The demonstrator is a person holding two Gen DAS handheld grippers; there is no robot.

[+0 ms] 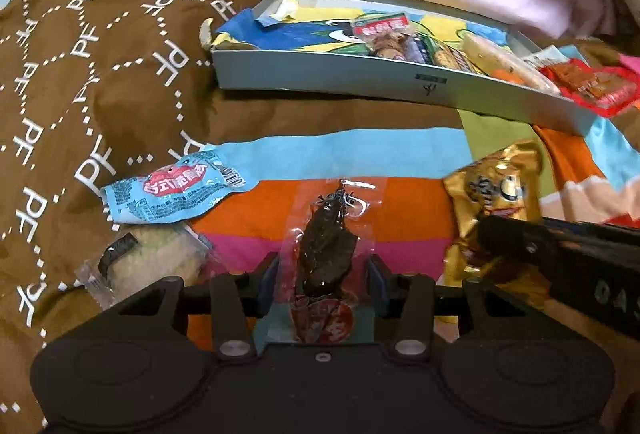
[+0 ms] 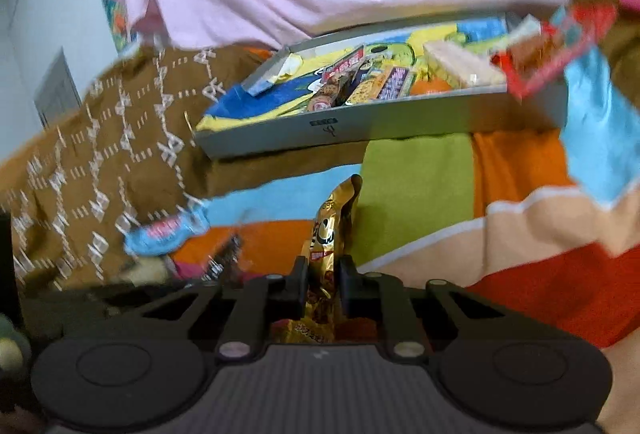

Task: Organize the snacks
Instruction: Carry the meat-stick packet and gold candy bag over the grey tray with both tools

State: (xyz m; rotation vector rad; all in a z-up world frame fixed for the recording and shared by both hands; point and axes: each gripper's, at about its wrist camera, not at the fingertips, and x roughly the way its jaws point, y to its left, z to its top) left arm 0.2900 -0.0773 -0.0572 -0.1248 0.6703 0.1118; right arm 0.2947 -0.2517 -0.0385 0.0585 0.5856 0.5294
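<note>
Left wrist view: brown cloth (image 1: pixel 120 74) reads "PF"; blue packet's (image 1: pixel 176 190) lettering seems blurred.

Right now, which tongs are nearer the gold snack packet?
Right. The right tongs are closed on the gold snack packet; the left tongs sit to its left, open around a clear packet of dark dried meat.

Brown quilted cloth (image 1: pixel 120 46) carries white dotted diamonds and PF letters; striped bedsheet (image 1: pixel 400 202) shows orange, pink, blue, green.
</note>
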